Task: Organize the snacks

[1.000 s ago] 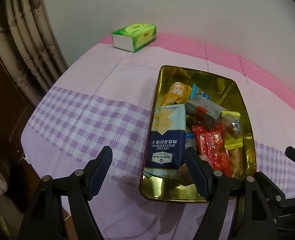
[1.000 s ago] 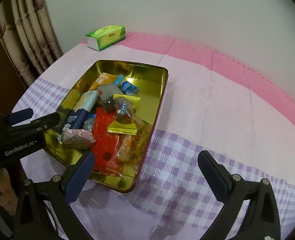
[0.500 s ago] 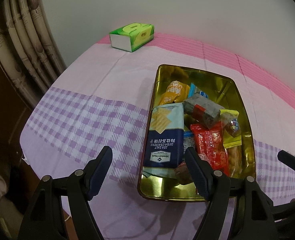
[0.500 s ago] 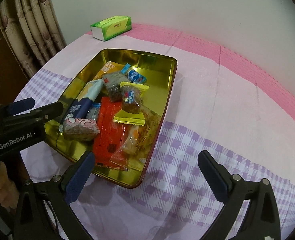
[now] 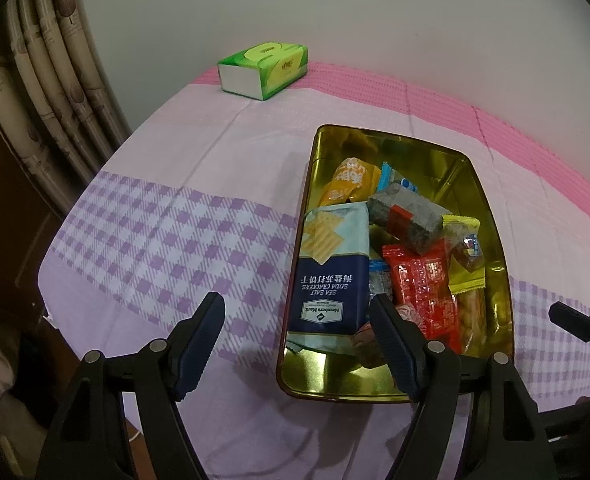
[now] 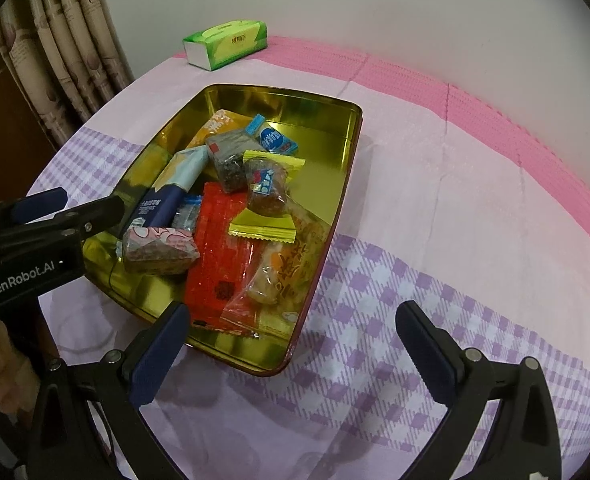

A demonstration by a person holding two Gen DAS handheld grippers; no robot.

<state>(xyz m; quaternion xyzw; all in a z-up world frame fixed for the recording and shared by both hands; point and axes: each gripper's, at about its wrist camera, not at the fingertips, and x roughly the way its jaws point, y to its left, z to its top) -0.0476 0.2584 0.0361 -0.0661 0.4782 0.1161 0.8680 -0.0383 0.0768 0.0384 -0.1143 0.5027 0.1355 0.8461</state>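
A gold metal tray (image 5: 491, 216) (image 6: 347, 168) lies on the pink and purple checked cloth, filled with several snack packets. Among them are a blue and white soda cracker pack (image 5: 331, 268) (image 6: 163, 196), a red packet (image 5: 423, 288) (image 6: 219, 256), a grey bar (image 5: 407, 216) (image 6: 229, 160), an orange pouch (image 5: 349, 182) and a pink patterned wedge (image 6: 159, 250). My left gripper (image 5: 297, 340) stands open above the tray's near left corner, nothing between its fingers. My right gripper (image 6: 291, 348) is open over the tray's near right corner, empty too.
A green tissue box (image 5: 263, 70) (image 6: 225, 44) sits at the far left by the white wall. Curtains (image 5: 51, 80) hang at the left beyond the table's edge. Bare cloth stretches left of the tray (image 5: 167, 208) and right of it (image 6: 455, 200).
The right wrist view has shifted a little, so the tray now sits nearer the middle and further right in it. The left gripper has stayed put. Both stay open.
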